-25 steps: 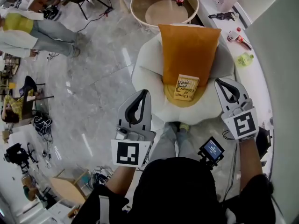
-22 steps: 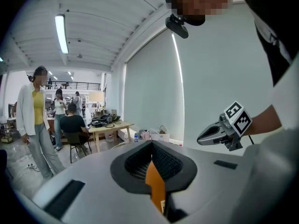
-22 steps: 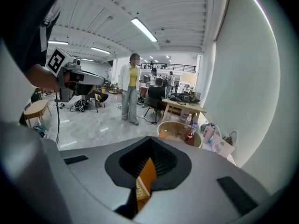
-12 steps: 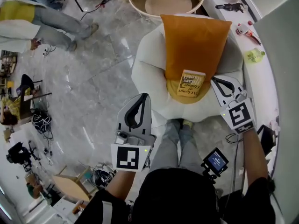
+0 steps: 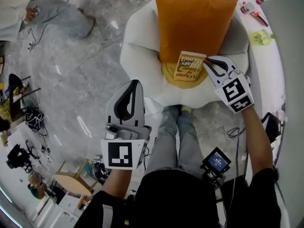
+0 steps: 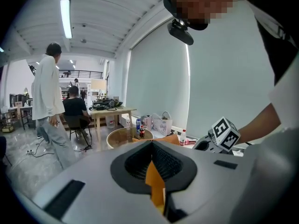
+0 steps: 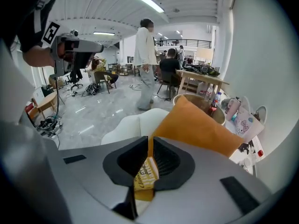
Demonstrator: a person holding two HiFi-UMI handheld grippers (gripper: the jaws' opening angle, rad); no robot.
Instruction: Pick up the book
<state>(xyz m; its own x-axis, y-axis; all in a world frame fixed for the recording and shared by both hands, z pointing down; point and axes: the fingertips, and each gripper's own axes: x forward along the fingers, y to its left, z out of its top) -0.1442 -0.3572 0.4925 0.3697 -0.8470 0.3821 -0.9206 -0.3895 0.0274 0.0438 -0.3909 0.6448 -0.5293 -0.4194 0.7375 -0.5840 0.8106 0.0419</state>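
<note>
A yellow book (image 5: 190, 65) lies on the white armchair (image 5: 142, 65), leaning against the foot of an orange pillow (image 5: 194, 18). My right gripper (image 5: 208, 62) points steeply down with its tips at the book's right edge. Its jaws are opening and stand only slightly apart, with nothing pressed between them. In the right gripper view the book (image 7: 145, 174) shows through the slit of the right gripper (image 7: 148, 139), below the pillow (image 7: 201, 129). My left gripper (image 5: 133, 83) hangs shut and empty over the floor, left of the chair. A strip of pillow (image 6: 154, 181) shows past the left gripper (image 6: 152, 143).
My own legs (image 5: 175, 127) stand right in front of the chair. A round wooden tub (image 7: 196, 101) sits behind the pillow. A white ledge (image 5: 266, 65) with a green item (image 5: 262, 37) runs along the right. People (image 7: 145, 64) stand on the marble floor further off.
Both grippers have sunk. The right one has come in from beside the chair to the book's right edge and tipped further down. The left one stays shut.
</note>
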